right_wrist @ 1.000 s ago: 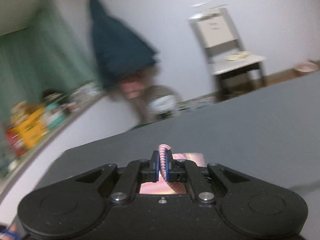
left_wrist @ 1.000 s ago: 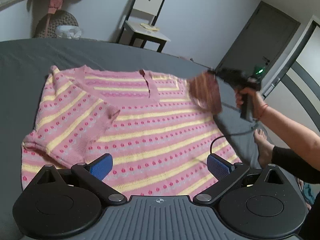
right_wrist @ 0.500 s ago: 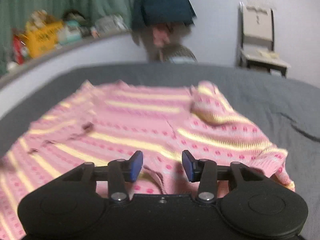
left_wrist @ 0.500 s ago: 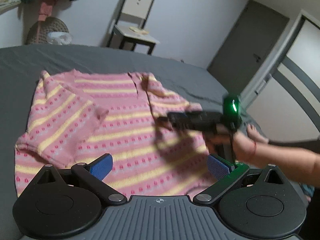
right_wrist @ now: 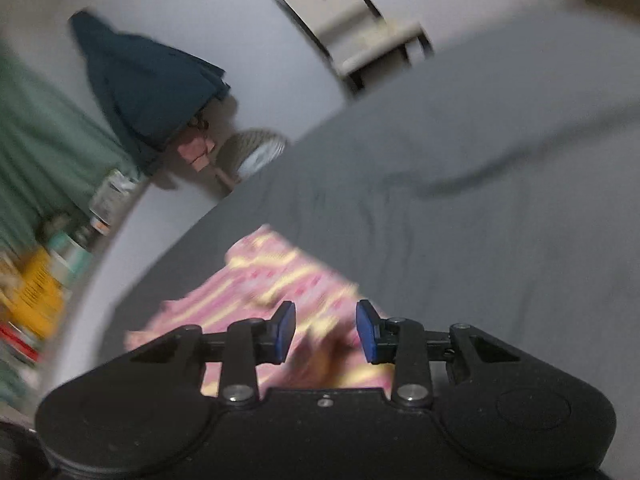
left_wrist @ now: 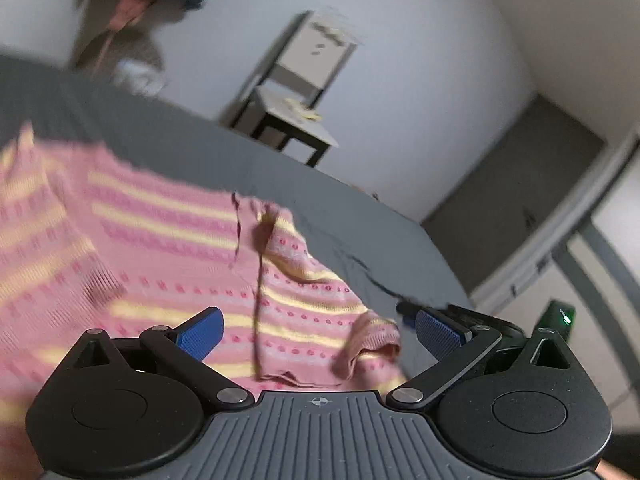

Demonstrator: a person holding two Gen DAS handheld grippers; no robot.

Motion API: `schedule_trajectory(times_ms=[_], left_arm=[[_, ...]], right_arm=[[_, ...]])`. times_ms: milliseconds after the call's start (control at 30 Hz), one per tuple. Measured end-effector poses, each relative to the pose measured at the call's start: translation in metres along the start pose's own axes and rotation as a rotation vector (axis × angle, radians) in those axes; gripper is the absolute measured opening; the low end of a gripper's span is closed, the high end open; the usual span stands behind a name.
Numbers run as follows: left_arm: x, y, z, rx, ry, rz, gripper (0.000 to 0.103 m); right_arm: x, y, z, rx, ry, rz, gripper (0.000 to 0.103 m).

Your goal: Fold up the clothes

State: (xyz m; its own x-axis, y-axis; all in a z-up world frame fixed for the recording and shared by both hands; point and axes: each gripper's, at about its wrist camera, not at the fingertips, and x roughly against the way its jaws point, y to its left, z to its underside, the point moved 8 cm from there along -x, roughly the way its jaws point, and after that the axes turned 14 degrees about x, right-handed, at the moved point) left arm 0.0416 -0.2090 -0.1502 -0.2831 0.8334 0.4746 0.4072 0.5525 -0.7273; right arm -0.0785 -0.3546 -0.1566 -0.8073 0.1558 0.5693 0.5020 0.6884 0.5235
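The left gripper (left_wrist: 318,330) has its blue pads spread wide with nothing between them, hanging just above the near part of a pink sweater (left_wrist: 160,248) with yellow stripes. The right gripper (right_wrist: 326,332) is also parted, less widely, and holds nothing; blurred pink knit shows below its pads. The sweater lies spread on a grey bed sheet (left_wrist: 360,224), and its right sleeve (left_wrist: 316,280) is folded in over the body, the cuff bunched near the left gripper's right pad. Beyond the bed a chair (left_wrist: 296,100) stands against the wall. A shelf (right_wrist: 48,272) beside the bed carries blurred items whose contents cannot be told.
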Motion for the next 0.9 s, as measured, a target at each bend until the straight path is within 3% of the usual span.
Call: schedule_trajectory(times_ms=[100,133,200,333,400,467,533,633,667,767,833,900], left_arm=[[-0.025,0.009,0.02,0.074,0.006,-0.026,0.103],[-0.032,0.013,0.027,0.091,0.01,-0.04,0.103],[-0.038,0.024,0.038,0.171,-0.009,-0.051,0.103],[-0.052,0.04,0.05,0.315,-0.024,-0.02,0.103],[-0.06,0.046,0.056,0.379,-0.029,0.0,0.103],[-0.066,0.039,0.054,0.305,-0.057,-0.006,0.103],[-0.075,0.037,0.054,0.246,-0.061,-0.078,0.102],[-0.083,0.032,0.055,0.182,-0.069,-0.11,0.098],[-0.086,0.031,0.056,0.156,-0.074,-0.125,0.096],[-0.091,0.029,0.058,0.092,-0.093,-0.159,0.084],[-0.094,0.028,0.059,0.053,-0.11,-0.176,0.066],[-0.093,0.028,0.058,0.036,-0.123,-0.187,0.059]], right_arm=[[-0.014,0.004,0.013,-0.105,0.079,-0.026,0.042],[-0.018,0.005,0.017,-0.122,0.097,-0.035,0.039],[-0.027,0.003,0.025,-0.109,0.126,-0.039,0.006],[-0.036,-0.013,0.05,-0.028,0.285,0.01,0.005],[-0.034,-0.018,0.05,-0.037,0.322,0.0,0.005],[-0.032,-0.021,0.048,-0.058,0.348,-0.011,0.007],[-0.025,-0.015,0.036,0.018,0.356,0.024,0.013],[-0.015,0.007,-0.004,0.235,0.271,0.171,0.04],[-0.015,0.018,-0.016,0.291,0.237,0.202,0.044],[-0.039,0.053,-0.049,0.379,0.191,0.212,0.05],[-0.074,0.083,-0.064,0.43,0.217,0.21,0.051],[-0.112,0.109,-0.071,0.517,0.262,0.248,0.051]])
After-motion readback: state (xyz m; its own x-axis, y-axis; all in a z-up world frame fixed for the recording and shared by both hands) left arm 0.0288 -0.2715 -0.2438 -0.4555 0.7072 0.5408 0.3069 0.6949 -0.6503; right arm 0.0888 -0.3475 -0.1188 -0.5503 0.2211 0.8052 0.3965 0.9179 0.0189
